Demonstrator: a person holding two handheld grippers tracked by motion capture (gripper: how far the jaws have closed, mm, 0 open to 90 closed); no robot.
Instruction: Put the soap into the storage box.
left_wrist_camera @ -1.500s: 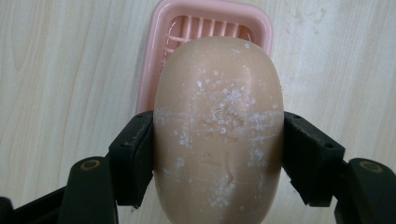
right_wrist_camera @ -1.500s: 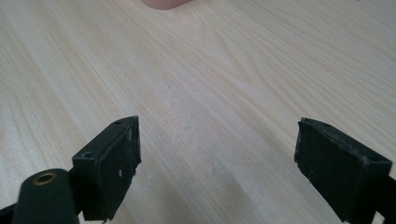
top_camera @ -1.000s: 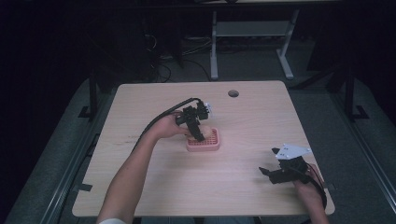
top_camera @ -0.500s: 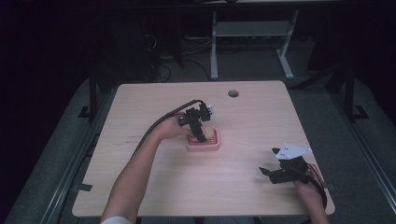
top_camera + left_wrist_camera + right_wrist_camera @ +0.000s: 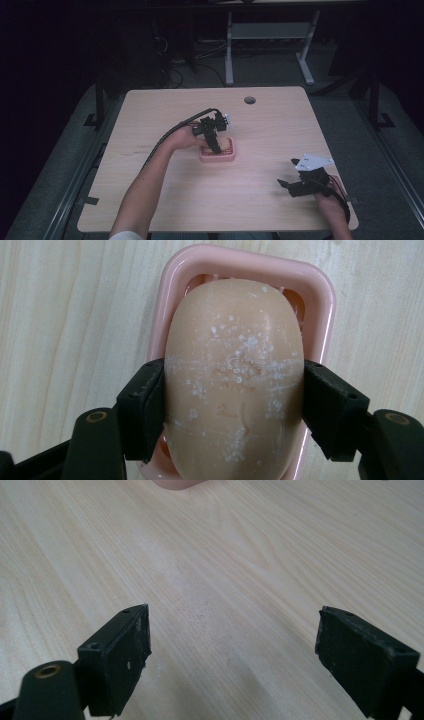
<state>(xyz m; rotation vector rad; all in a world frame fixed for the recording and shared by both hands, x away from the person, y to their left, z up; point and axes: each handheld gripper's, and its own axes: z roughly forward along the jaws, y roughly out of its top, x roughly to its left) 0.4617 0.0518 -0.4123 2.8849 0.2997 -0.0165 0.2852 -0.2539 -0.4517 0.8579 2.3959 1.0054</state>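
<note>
My left claw is clamped on the bar of soap, one black pad pressed against each long side, and the bar is sitting right between them. The soap is pale peach, rounded, flecked with white crumbs on top. Directly under it lies the pink soap dish, its rim curving around the far end of the bar beyond my pads; whether the soap is resting in the dish or just above it, I cannot tell. From the high view, that left claw points down over the dish around the middle of the counter. My right claw is spread wide with nothing between the pads, bare wood grain beneath it, and a pink edge of the dish far ahead. From above, the right claw sits low near the counter's near right corner, well apart from the left
</note>
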